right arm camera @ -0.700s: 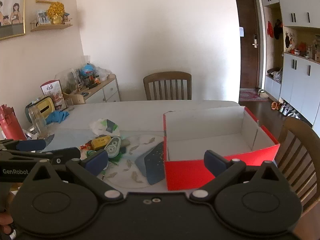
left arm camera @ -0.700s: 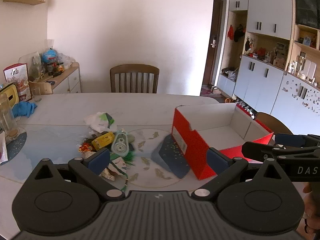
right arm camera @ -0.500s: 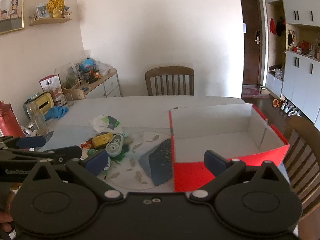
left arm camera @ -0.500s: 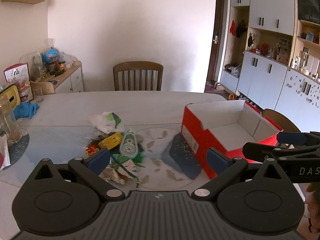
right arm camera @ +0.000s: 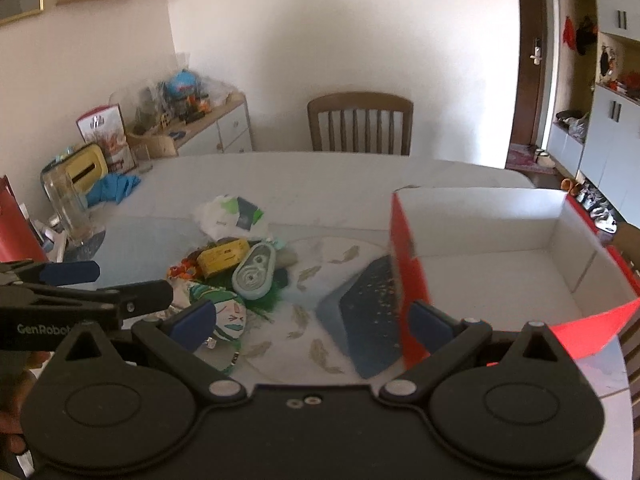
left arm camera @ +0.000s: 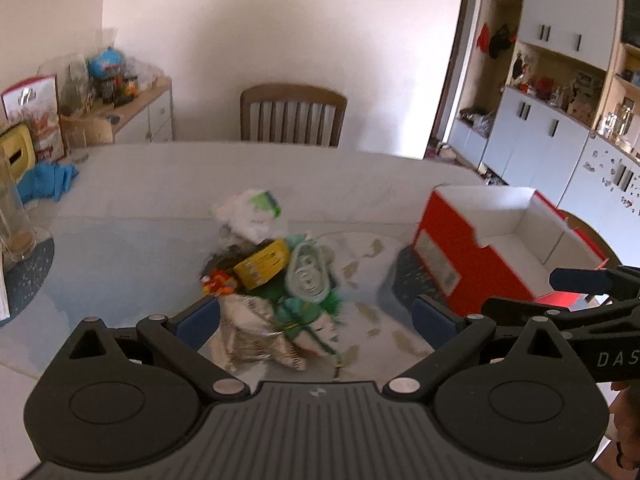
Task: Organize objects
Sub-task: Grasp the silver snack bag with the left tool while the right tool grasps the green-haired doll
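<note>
At the far left of the counter (left arm camera: 132, 184) we see a tall clear glass (left arm camera: 14, 216) holding a little brownish residue at its bottom, standing on a dark round mat (left arm camera: 30, 276), with a blue cloth (left arm camera: 48, 180) behind it. Toward the middle lies the pile of small objects (left arm camera: 272, 276): a white crumpled bag (left arm camera: 250, 216), a yellow box (left arm camera: 262, 264), a pale green oval tape dispenser (right arm camera: 254, 270), and a silvery packet (left arm camera: 248, 332), all touching one another. Our left gripper (left arm camera: 316, 316) hangs just before this pile, jaws spread wide with nothing between them. Bare counter separates the pile from the red box (right arm camera: 500, 256) at the right, whose white inside holds nothing we can see. Its near corner sits close to our right gripper (right arm camera: 310, 318), whose jaws also stand wide apart and hold nothing. The red box's far end reaches near the counter's right edge; a wooden chair (right arm camera: 360, 122) stands behind the far edge.
</note>
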### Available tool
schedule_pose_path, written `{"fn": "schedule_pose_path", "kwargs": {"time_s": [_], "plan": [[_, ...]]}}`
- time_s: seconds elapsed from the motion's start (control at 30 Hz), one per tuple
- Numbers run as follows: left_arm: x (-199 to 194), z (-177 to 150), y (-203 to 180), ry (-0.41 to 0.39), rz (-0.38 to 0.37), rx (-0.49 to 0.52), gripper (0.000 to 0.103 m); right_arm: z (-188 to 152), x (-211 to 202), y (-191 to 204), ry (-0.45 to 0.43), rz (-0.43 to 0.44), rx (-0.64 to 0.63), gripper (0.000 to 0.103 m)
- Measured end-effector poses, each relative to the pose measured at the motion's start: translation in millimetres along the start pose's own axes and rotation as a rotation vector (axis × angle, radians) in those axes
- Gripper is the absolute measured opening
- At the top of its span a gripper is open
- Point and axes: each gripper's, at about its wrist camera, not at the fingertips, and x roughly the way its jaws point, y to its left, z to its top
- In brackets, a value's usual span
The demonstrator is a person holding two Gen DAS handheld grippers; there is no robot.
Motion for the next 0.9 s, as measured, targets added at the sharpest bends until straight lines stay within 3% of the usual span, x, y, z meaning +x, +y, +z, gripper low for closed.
{"fn": "schedule_pose_path", "kwargs": {"time_s": [0.37, 0.53, 0.63, 0.9], "plan": [[57, -25, 46, 0.091, 0.047, 0.071, 0.102, 10, 67, 28, 0.128, 0.017, 0.018, 0.099], [73, -27, 60, 0.112, 0.023, 0.06, 0.102, 15, 92, 44, 0.176, 0.067, 0.012, 0.096], [85, -31, 64, 0.135, -0.013, 0.061, 0.097, 16, 106, 53, 0.206, 0.084, 0.002, 0.09], [114, -34, 71, 0.179, -0.023, 0.08, 0.09, 17, 141, 66, 0.279, 0.101, -0.009, 0.082]]}}
